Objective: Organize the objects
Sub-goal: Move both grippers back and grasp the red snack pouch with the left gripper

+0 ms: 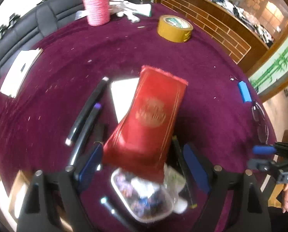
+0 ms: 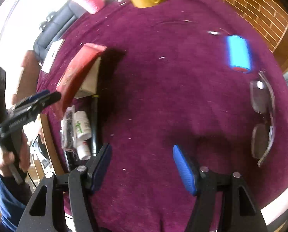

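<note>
A: Where is the left hand-held gripper (image 1: pixel 142 162) right now?

B: Over the near part of the tabletop (image 1: pixel 47 89), which has a dark purple cloth on it. Its jaws stand wide apart. The red box (image 1: pixel 149 116) lies in the gap between them, but whether either blue pad touches it I cannot tell; the picture is blurred there.

A: How does the red box lie?

B: Tilted. From the right wrist view it leans on a white box (image 2: pixel 90 77) under its far end, with its near end lower. Just in front of it sit a clear plastic container (image 1: pixel 144 197) of small things and a white bottle (image 2: pixel 83 133). Dark pens (image 1: pixel 87 112) lie beside it on the cloth.

A: And the right hand-held gripper (image 2: pixel 142 168)?

B: Jaws apart, with only bare cloth between them. A blue cylinder (image 2: pixel 238 55) lies well ahead on its right, and a pair of glasses (image 2: pixel 264 119) rests near the tabletop's edge.

A: Anything at the far side?

B: A pink woven basket (image 1: pixel 97 8), a roll of yellow tape (image 1: pixel 175 29) and a white cloth (image 1: pixel 130 9). A white card (image 1: pixel 18 73) lies at the left edge.
</note>
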Demonstrator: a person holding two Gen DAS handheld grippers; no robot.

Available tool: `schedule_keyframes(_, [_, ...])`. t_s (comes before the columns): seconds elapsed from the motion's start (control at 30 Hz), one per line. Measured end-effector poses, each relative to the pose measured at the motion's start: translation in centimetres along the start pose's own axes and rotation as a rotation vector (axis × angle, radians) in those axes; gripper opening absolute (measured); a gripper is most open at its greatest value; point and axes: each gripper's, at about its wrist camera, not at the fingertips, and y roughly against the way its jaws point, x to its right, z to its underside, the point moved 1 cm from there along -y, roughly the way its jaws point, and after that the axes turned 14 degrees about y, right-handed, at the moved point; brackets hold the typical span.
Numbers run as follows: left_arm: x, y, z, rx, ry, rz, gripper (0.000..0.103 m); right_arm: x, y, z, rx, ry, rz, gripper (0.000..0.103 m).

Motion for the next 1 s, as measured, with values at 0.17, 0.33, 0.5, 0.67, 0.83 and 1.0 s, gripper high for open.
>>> schedule_keyframes(0.17, [2.1,-3.1,-2.1,-0.034,-0.079,-0.091,0.084,1.8,0.3,0.9,-0.003,-0.030,0.016,0.070])
schedule_keyframes(0.33, [2.9,-6.1,-3.3,-0.068,-0.102,-0.168,0.084,2.8,0.7,1.1,0.006,-0.046,0.031,0.070])
schedule_keyframes(0.5, [0.5,-6.7,-2.7,-0.061,0.085,-0.083,0.074,2.6,0.3,0.5,-0.001,-0.039,0.023,0.070])
schedule_keyframes(0.67, [-1.7,-4.7,-0.5,-0.030,0.213,-0.002,0.071,0.7,-0.6,-0.9,-0.013,0.017,0.012,0.070])
schedule_keyframes(0.83, [-4.3,-1.3,3.1,0.009,0.335,0.091,0.071,-2.3,-1.9,-3.2,-0.029,0.079,-0.011,0.070])
schedule_keyframes(1.0, [-6.0,1.2,6.0,0.022,0.388,0.156,0.072,-5.9,-3.1,-5.2,-0.038,0.144,-0.030,0.070])
